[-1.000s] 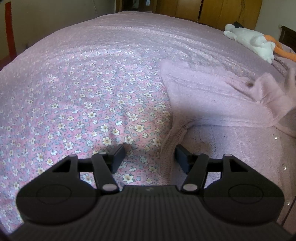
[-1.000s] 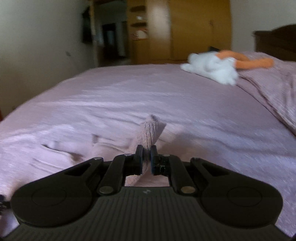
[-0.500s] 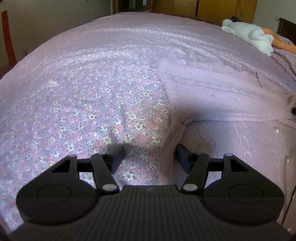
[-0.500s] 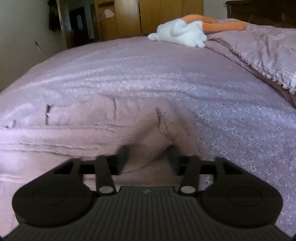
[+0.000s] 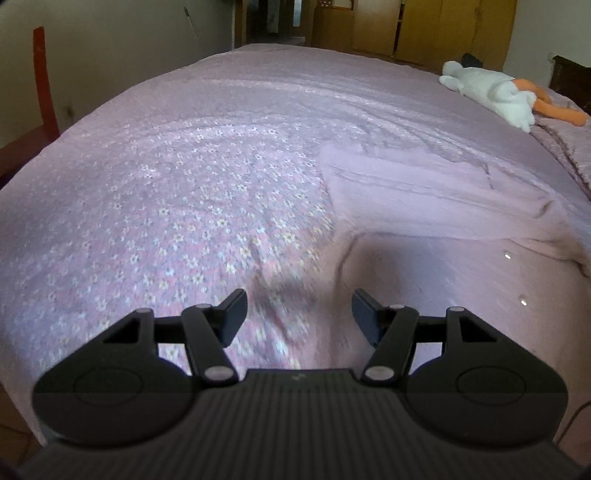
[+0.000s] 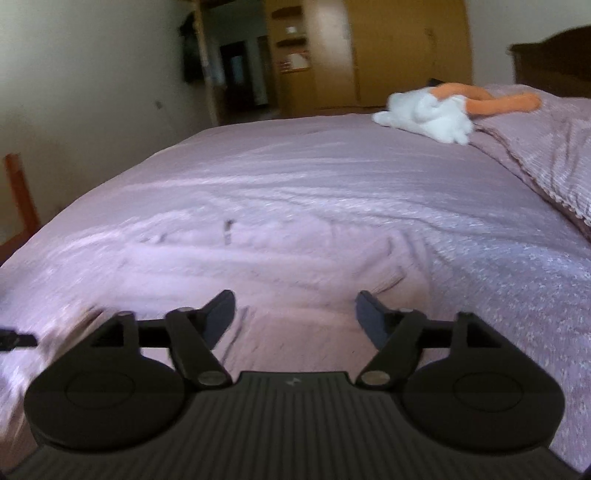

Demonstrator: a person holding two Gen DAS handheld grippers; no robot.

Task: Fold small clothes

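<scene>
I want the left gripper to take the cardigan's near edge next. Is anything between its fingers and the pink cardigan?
Nothing visible. The left gripper is open over the bedspread, with the pink cardigan edge just beyond its right-hand finger. The plush toy lies far off.

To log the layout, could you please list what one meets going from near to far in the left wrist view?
left gripper, open → pink sweater → floral bedspread → white stuffed toy → wooden wardrobe

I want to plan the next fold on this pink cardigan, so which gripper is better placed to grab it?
Probably the left. The left gripper is open, straddling the near edge of the pink cardigan. The right gripper is open too, but over the garment's flat middle.
</scene>
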